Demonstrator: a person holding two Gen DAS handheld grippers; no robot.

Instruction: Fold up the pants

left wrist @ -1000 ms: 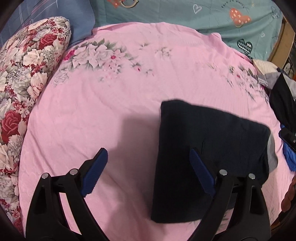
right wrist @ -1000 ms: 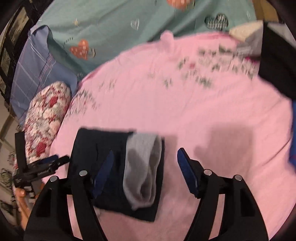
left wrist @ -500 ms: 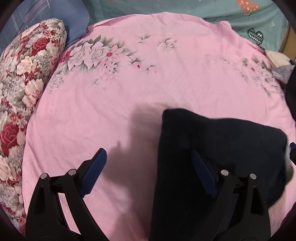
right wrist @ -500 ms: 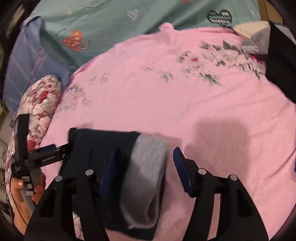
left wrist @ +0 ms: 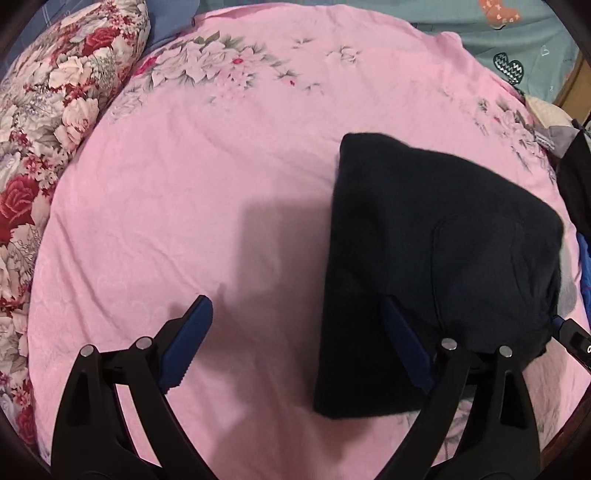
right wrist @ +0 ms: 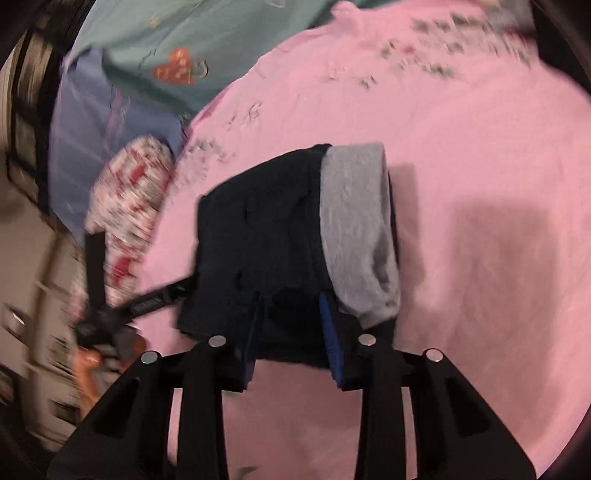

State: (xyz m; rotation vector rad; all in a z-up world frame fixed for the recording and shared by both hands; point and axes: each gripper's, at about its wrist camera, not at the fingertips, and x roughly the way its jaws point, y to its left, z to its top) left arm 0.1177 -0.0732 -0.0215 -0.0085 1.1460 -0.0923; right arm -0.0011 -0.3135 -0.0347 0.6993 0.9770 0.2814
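Right gripper (right wrist: 291,325) jaws just closed in, straddling folded pants (right wrist: 266,236) edge.

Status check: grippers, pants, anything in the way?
Left gripper open beside pants. Right gripper closing on folded pants edge. Pink sheet clear nearby.

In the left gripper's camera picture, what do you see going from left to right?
Flowery pillow → pink sheet → folded dark pants → blue cloth at the right edge.

Dark navy pants (left wrist: 424,258) with a grey lining (right wrist: 354,229); pink sheet (left wrist: 203,203) with pale flowers; red-rose pillow (left wrist: 48,110); teal heart-print blanket (left wrist: 517,33).
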